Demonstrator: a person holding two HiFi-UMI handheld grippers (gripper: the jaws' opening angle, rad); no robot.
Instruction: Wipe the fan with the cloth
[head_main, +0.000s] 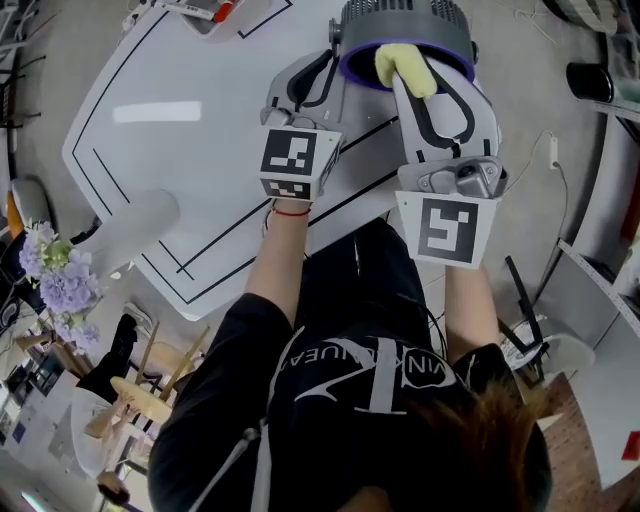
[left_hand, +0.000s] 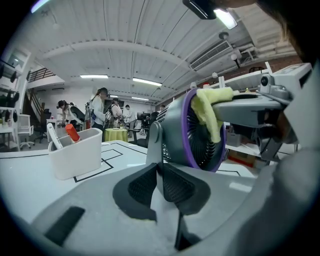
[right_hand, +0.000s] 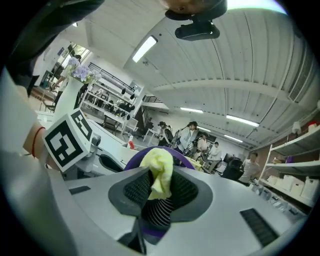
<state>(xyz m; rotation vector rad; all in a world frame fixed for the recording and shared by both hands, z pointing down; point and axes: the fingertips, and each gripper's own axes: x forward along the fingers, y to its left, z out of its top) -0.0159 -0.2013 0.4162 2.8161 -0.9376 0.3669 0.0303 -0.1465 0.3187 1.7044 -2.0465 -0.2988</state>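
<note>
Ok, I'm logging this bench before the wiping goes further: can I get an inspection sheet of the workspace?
Surface: white table marked with black lines.
Job's things: grey fan with a purple ring, in front of the person; yellow cloth against that ring.
Clutter: white bin holding a red-capped marker; white vase of purple flowers at the left.
Grippers: left gripper closed on the fan's stand; right gripper closed on the cloth.
Cables: white cable on the floor at the right.
Surroundings: people standing behind the table; shelving to the right.
</note>
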